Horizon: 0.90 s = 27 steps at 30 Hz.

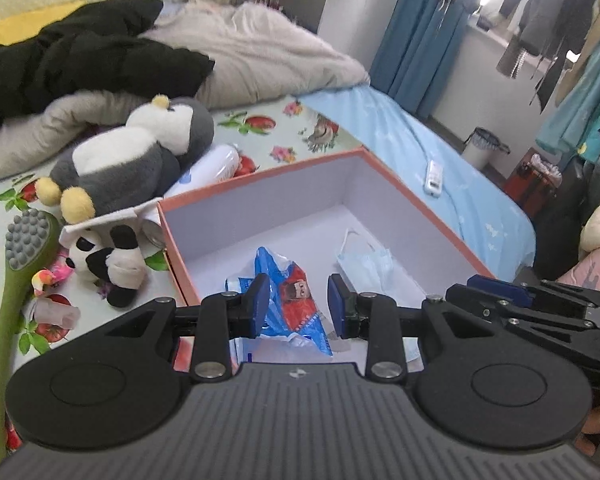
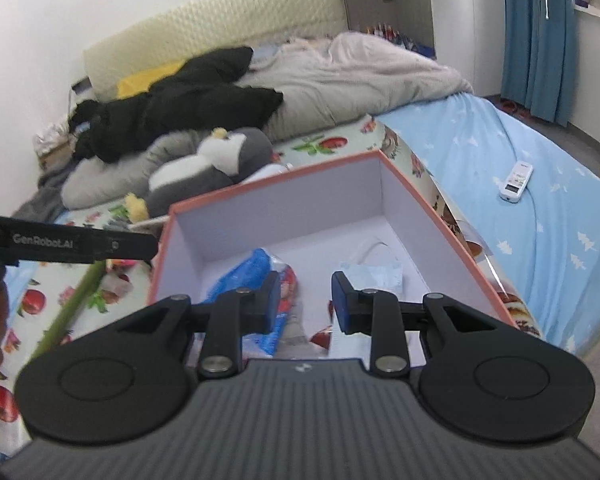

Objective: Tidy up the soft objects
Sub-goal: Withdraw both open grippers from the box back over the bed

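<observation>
Hovering over the box (image 1: 380, 168) on the bed (image 1: 440, 140), the left hand-held gripper (image 1: 299, 304) and right hand-held gripper (image 2: 306, 300) both stand narrowly parted and empty. A blue packet (image 1: 288, 292) and face mask (image 1: 366, 266) lie inside. Next, probably reach left for the penguin toy (image 1: 136, 156), gripping its body; the panda toy (image 1: 108, 264) and green brush (image 1: 16, 280) crowd beside it.

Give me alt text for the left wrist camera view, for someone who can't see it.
The open left gripper hovers empty over an orange-rimmed cardboard box on a bed, holding a crumpled blue plastic packet and a pale blue face mask. A grey-and-white plush penguin and small panda plush lie left of it.
</observation>
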Motion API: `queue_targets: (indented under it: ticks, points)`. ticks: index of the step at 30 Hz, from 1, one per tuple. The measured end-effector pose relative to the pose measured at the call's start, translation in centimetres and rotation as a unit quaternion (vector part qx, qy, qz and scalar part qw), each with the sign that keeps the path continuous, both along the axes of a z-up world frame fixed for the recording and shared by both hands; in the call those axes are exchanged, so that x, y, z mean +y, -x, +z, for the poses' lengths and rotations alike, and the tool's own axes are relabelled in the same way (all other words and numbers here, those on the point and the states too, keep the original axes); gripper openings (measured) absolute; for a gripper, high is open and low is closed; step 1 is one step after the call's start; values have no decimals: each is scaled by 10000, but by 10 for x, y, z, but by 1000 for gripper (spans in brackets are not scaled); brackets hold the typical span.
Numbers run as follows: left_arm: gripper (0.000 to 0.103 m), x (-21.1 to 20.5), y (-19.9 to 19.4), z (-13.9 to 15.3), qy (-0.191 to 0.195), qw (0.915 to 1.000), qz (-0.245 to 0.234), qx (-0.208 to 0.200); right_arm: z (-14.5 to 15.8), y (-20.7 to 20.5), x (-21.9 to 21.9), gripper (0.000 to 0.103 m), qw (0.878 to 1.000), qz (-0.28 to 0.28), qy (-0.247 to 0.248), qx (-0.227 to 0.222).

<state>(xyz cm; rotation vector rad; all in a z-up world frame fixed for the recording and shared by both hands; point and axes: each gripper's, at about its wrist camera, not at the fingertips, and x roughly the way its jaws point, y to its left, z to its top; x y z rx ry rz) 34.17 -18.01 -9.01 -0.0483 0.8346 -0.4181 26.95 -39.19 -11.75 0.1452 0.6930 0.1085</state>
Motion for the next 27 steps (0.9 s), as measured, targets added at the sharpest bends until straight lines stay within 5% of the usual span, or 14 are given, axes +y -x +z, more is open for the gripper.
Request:
queue_targets:
  ticks: [10, 27]
  points:
    - [37, 15, 92, 24, 366, 9968, -85, -705, 8, 49, 20, 31, 9992, 27, -77, -390]
    - [37, 60, 202, 21, 417, 9955, 319, -783, 17, 132, 56, 31, 9974, -168, 70, -695]
